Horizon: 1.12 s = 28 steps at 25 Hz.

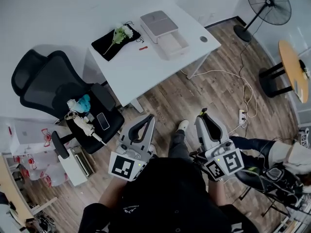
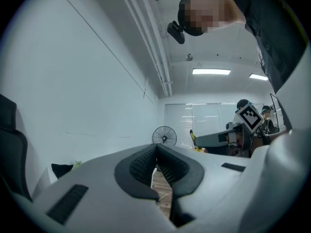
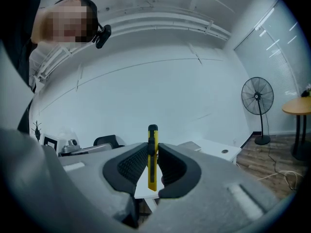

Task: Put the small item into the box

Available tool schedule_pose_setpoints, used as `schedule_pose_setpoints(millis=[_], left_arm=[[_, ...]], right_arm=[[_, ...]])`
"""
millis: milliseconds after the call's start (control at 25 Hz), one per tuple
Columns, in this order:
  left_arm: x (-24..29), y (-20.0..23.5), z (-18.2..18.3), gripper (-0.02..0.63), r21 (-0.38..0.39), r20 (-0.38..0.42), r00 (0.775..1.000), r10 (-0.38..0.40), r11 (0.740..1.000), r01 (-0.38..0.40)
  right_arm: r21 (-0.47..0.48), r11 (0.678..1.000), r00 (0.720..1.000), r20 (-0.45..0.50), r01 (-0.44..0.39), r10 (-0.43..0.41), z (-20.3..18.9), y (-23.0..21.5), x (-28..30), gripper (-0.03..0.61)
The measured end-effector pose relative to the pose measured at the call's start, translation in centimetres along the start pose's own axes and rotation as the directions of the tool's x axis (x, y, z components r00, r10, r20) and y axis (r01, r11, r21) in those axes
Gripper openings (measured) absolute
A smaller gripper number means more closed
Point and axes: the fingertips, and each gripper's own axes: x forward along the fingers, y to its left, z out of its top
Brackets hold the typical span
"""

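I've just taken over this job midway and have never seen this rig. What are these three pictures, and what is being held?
There is no robot here: a person holds a grey two-jaw gripper in each hand. The head view looks down from a camera on the person's head. The other two views come from cameras riding on the grippers and look along their jaws.

The left gripper is shut with nothing in it. The right gripper is clamped on a slim yellow and black cutter, which looks like a utility knife.

Ahead stands a white table, some way off from both grippers. On it lie an open white box, a black cloth bearing white flowers, and a small red item.
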Motion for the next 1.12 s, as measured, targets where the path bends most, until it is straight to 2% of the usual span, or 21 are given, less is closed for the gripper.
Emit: schedule_pose_setpoints(millis=[160,400,600,840,1120], left_arm=[[4.6,0.4,-0.6,0.005,0.009,-0.011,1.000,0.007,1.000,-0.007],[11.4,0.7,0.2,0.005,0.013,0.017,0.997,0.072,0.997,-0.072],[16.6,0.8,0.2,0.005,0.057,0.022,0.994,0.112,0.992,-0.113],[23.0,-0.2,0.2,0.005,0.045,0.053,0.985,0.165,0.985,-0.167],[26.8,0.1,-1.2,0.005,0.051,0.030,0.970,0.243,0.968,-0.244]], right_arm=[[0.013,0.999,0.999,-0.014,-0.033,0.033,1.0,-4.1,2.9,0.067],[-0.016,0.995,0.995,-0.031,-0.099,0.098,3.8,-10.1,6.4,0.067],[-0.024,0.991,0.991,-0.022,-0.132,0.132,6.4,-15.1,8.0,0.067],[-0.012,0.982,0.982,-0.045,-0.186,0.186,7.7,-21.1,9.7,0.067],[-0.001,0.965,0.963,-0.062,-0.262,0.262,8.7,-25.1,12.5,0.067]])
